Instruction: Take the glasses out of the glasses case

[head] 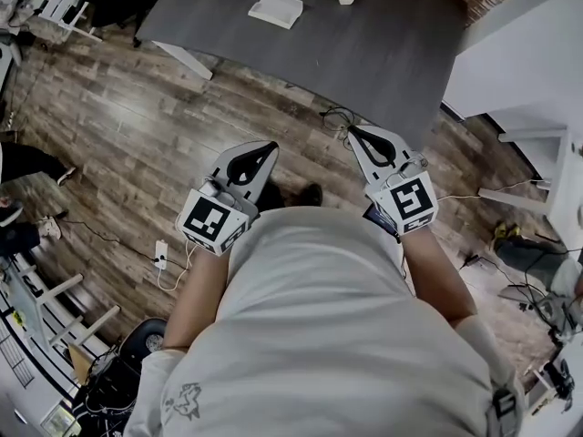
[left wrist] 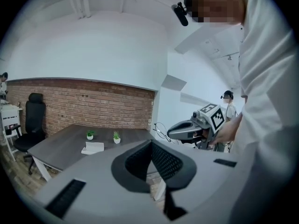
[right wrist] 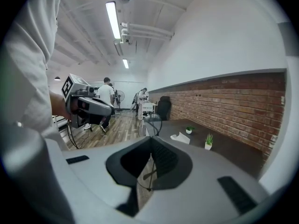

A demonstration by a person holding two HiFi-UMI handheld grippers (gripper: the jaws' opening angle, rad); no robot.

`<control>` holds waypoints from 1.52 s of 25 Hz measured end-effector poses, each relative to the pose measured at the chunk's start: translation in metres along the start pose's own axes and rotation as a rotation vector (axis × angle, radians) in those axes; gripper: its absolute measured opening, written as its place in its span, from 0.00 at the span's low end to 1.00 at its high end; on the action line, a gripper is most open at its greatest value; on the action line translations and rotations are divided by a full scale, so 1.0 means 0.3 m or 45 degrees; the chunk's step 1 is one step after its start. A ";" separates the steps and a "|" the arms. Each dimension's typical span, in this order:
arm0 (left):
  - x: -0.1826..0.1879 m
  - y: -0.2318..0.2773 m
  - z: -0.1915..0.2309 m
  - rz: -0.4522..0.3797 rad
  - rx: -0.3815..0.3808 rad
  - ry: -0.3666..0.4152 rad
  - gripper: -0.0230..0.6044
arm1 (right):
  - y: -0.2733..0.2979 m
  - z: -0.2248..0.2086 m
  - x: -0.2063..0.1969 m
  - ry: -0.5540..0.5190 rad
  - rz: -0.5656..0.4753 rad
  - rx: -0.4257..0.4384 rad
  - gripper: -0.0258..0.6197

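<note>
A person stands over the wooden floor point(head: 137, 126), back from the grey worktop point(head: 383, 53), the right tool point(head: 353, 133) clenched on thin wire-framed glasses point(head: 335, 115) at its tip and the left tool point(head: 267, 147) closed on nothing. The white glasses case point(head: 275, 9) lies on the worktop, well apart from both. Pinched at one point, the slight frame could slip to the floor if the grip slackens, or bend under the pads.
</note>
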State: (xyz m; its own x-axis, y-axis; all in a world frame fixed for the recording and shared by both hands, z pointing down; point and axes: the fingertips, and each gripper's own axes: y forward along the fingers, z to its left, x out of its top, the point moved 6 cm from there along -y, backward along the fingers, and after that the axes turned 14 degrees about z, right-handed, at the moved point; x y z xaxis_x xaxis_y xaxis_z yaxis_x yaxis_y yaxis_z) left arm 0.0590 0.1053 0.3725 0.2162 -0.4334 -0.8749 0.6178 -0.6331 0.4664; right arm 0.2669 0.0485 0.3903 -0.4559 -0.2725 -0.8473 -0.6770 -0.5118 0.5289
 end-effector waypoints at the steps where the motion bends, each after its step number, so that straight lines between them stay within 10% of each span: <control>1: -0.004 -0.011 -0.009 -0.003 0.005 -0.007 0.06 | -0.005 0.012 -0.002 -0.004 -0.003 0.008 0.06; 38: -0.195 -0.638 0.159 -0.078 0.027 -0.020 0.06 | 0.148 0.632 0.224 -0.061 -0.053 0.064 0.06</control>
State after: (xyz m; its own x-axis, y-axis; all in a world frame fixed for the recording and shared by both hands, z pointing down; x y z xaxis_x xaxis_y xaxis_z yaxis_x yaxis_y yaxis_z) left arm -0.1080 0.2213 0.3408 0.1663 -0.4031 -0.8999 0.6132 -0.6725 0.4145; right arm 0.0967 0.1619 0.3661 -0.4536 -0.2117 -0.8657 -0.7235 -0.4798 0.4964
